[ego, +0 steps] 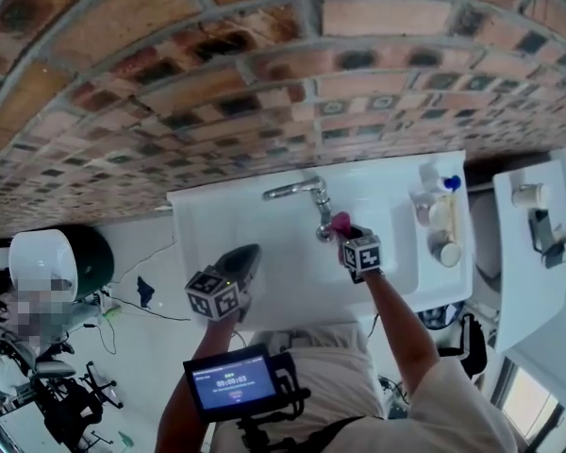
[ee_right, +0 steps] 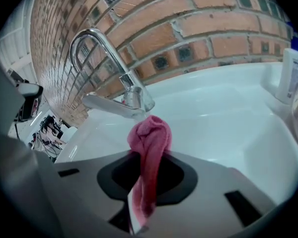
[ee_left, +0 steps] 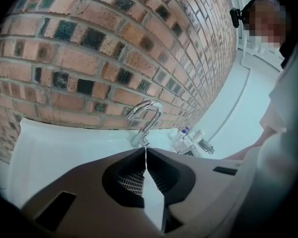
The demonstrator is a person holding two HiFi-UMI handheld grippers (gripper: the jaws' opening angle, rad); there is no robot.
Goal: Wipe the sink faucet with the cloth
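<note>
While the right gripper is clamped on a bunched pink cloth, the top of the wad sits just under the lever and body of the chrome faucet. It is touching or very nearly so; cannot settle which. The faucet stands at the back rim of the white sink, against the brick wall, its gooseneck arcing up and to the left in the right gripper view. Left gripper: jaws together, nothing between them, low over the near side of the basin, aimed at the faucet but well apart from it. Judgement: the wiping step is in hand, at the lower part of the fixture. To do it well, press the protruding cloth onto the metal, not the jaw tips. Work round the base and lever, then follow the neck over the arc to the outlet. Grip firmly, since only a fold is pinched and the tail hangs loose. Mind the bottles at the sink's right edge.
</note>
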